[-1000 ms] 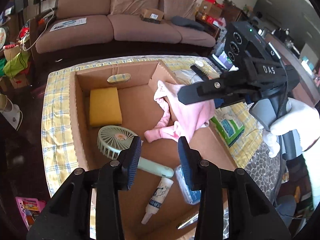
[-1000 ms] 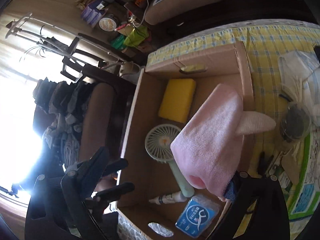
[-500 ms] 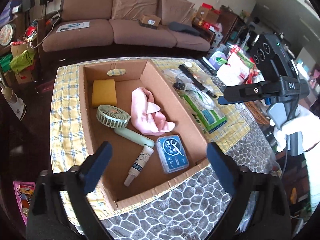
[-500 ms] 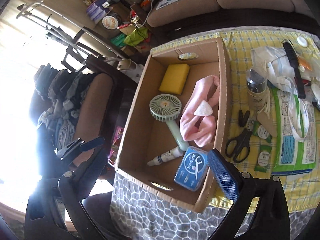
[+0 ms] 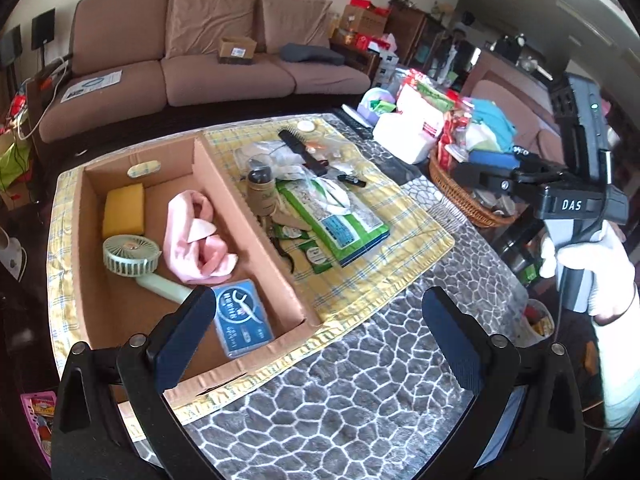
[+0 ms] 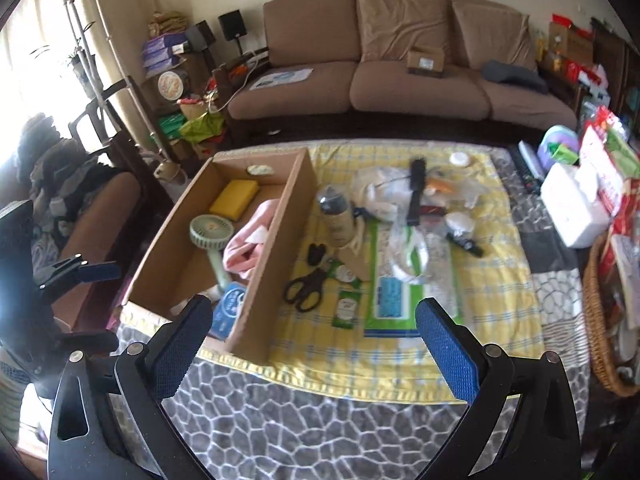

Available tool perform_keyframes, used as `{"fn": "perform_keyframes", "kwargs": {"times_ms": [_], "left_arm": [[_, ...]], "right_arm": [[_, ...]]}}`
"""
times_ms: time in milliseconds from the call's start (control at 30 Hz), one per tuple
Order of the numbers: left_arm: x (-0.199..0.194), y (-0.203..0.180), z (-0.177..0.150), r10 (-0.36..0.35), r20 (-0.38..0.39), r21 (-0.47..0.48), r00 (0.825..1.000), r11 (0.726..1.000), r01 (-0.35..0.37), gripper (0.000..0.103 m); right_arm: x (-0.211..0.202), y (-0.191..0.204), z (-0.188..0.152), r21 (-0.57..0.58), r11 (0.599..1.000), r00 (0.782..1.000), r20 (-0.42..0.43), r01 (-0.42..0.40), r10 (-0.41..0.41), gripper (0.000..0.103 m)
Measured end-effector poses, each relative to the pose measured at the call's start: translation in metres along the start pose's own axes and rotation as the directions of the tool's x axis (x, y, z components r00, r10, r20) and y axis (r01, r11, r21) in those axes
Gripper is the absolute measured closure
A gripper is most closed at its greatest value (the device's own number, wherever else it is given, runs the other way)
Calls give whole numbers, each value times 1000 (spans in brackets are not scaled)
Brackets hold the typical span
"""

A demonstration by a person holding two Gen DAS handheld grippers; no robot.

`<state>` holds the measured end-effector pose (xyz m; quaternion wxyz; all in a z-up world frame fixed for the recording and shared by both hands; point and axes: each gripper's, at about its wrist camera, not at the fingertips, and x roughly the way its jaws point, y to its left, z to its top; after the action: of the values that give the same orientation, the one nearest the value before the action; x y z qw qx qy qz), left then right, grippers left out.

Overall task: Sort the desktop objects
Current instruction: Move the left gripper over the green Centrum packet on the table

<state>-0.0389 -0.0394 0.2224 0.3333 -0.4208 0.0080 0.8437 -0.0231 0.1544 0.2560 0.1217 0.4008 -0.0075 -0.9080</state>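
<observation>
Both our grippers have pulled back from the box (image 5: pixel 256 216) since the earlier frames: then the left gripper (image 5: pixel 316 340) hung nearly shut over the fan (image 5: pixel 132 258), and the right gripper (image 6: pixel 310 346) carried the pink cloth (image 5: pixel 192 220). Now we see the cloth lying loose in the middle of the box at left of the left view, between fan and box wall, where sorted things collect with the sponge (image 5: pixel 124 212) and the blue case (image 5: pixel 240 320). Our left jaws have just been opening and stand spread wide with nothing between them; the right jaws gape empty too. We judge this retreat frees both for the unsorted pile on the yellow mat (image 6: pixel 500 280): scissors (image 6: pixel 306 286), bottle (image 6: pixel 338 216), brush (image 6: pixel 416 192), wipes (image 6: pixel 404 292), centre of the right view.
</observation>
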Motion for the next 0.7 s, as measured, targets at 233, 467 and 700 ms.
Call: {"fn": "perform_keyframes", "kwargs": {"times_ms": [233,467,700], "left_arm": [[55,-74,0,7,18,93,1000,996,-9,0],[121,-112,-23,49,110,31,993,998,-53,2],[201,-99,-29,308,77,-56,948,951,-305,5]], "right_arm": [[-78,-32,-49,112,971,833,499,212,-240,0],[8,-108,-93,337,941,959,258,21,-114,11],[22,-138,-106,309,938,937,253,158,-242,49]]}}
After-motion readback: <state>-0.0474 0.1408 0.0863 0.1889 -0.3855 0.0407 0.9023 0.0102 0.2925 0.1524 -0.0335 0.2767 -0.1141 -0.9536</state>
